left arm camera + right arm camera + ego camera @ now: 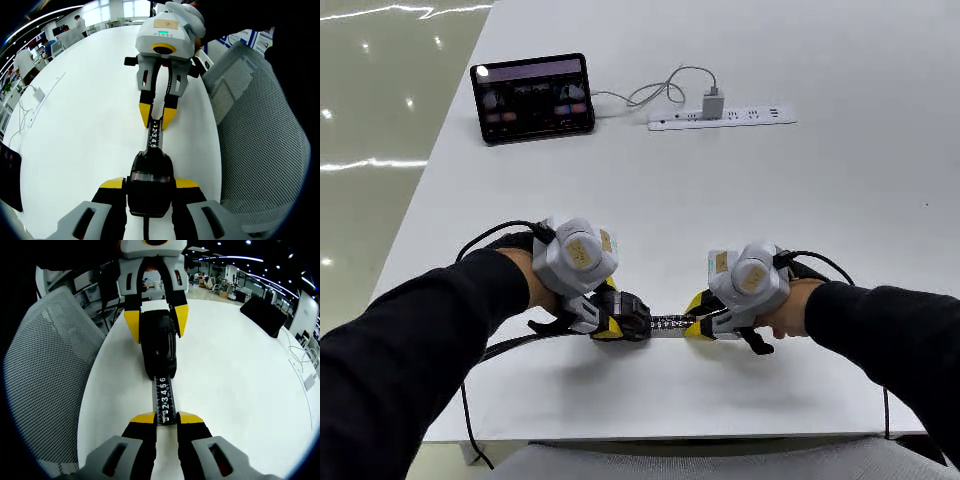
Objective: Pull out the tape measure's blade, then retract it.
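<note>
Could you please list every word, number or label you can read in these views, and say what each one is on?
"2 3 4 5 6": printed along the blade, between the case and the right claw; the left gripper view reads "1 2 3 4 5".
Sticker and small lettering on the right claw: too blurred to read.
Tablet screen and power strip: too small to read.

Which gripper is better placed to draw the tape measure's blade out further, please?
Right. The right gripper is shut on the blade at its tip, with only a short length out; the left gripper merely clamps the case steady.
</note>
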Motion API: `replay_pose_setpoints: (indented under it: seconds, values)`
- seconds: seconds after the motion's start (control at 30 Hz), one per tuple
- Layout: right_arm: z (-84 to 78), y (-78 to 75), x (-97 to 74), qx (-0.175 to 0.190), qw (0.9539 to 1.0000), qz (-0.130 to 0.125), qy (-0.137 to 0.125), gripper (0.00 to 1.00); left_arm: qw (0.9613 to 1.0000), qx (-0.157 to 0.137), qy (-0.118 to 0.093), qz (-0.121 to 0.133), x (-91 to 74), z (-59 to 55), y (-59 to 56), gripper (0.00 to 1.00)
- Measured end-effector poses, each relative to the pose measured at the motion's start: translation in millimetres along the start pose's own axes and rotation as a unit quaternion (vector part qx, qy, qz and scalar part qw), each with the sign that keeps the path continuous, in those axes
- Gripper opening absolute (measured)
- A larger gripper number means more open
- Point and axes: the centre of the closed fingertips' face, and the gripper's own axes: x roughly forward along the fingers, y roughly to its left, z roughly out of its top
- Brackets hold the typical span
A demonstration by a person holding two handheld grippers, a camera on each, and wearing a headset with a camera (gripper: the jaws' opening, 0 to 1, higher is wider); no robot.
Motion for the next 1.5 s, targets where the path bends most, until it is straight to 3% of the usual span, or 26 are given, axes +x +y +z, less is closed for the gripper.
replay_pose_setpoints:
  seconds: [0.83,1.5]
  values:
    - [-19.2,1.8,-17.0,0.004,0.9999,-0.007,0.008,0.11,1.0000,-0.003,-0.003,-0.001,-0.6,-0.4,-0.3,0.30]
    - [-22.0,-1.9,-19.5,0.010,0.9999,-0.010,0.010,0.11,1.0000,-0.003,-0.004,0.000,-0.9,-0.5,-0.8,0.30]
